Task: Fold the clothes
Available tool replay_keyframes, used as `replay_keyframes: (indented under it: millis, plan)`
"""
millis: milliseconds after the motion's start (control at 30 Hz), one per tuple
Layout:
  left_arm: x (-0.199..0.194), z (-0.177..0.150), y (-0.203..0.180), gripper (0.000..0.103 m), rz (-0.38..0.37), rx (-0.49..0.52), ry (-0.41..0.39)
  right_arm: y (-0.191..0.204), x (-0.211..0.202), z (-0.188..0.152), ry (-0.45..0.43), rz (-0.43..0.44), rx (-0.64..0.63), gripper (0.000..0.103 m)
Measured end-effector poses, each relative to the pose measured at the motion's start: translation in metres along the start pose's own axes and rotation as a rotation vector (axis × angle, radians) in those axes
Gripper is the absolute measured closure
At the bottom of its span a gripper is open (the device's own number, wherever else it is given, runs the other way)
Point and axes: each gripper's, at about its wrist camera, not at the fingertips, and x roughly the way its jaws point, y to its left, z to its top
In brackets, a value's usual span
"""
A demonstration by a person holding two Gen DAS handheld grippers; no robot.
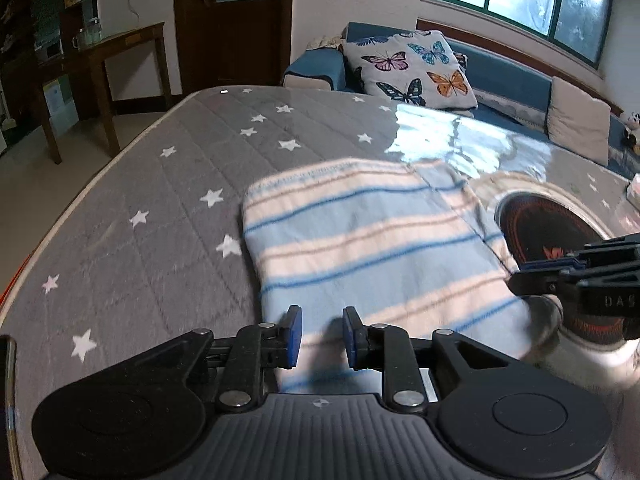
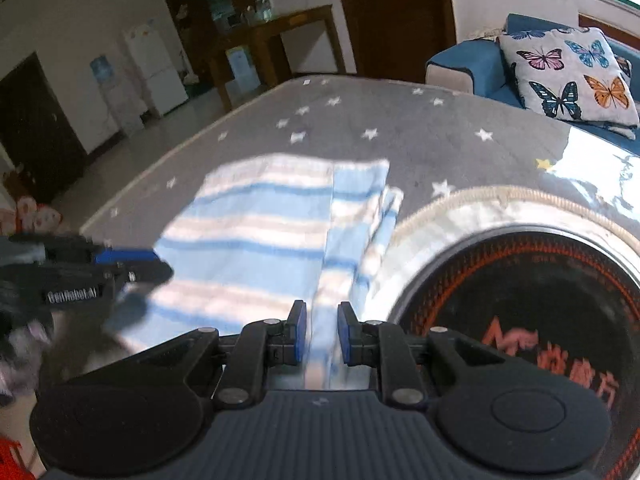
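Striped cloth [image 1: 360, 240] lying folded on star-print bed [image 1: 160, 200], round black/orange mat [image 2: 520, 300] touching its right edge. Left gripper [image 1: 322, 336] & right gripper [image 2: 322, 332] hovering over near hem, jaws apart.

The folded garment [image 1: 360, 248] lies on the table [image 1: 160, 208], beside the cooktop [image 1: 548, 232].

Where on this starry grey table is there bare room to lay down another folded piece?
The widest bare stretch of the starry grey cover lies left of the striped cloth, out to the table edge. More runs beyond it toward the butterfly pillow. It is crowded to the right, where the round black plate sits against the cloth.
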Motion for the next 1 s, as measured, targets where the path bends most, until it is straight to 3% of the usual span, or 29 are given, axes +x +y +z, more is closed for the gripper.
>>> replay_keyframes:
  millis: [267,400,667,933,1000]
  plan:
    - [-0.009,-0.018,-0.004,0.074,0.014,0.018,-0.002,0.018,-0.024,-0.016,-0.048,-0.039,-0.090,0.086]
    - [-0.010,-0.022,-0.002,0.073,0.021,0.006,0.001,0.019,-0.012,-0.023,-0.011,-0.041,-0.096,0.086]
    - [-0.022,-0.032,0.000,0.053,0.016,-0.042,0.002,0.023,-0.032,-0.031,-0.020,-0.041,-0.100,0.084]
    - [-0.041,-0.050,-0.011,0.027,0.017,-0.061,-0.008,0.030,-0.037,-0.054,-0.023,-0.056,-0.084,0.072]
    - [-0.044,-0.054,-0.013,0.025,0.023,-0.070,-0.010,0.032,-0.039,-0.059,-0.030,-0.064,-0.083,0.061]
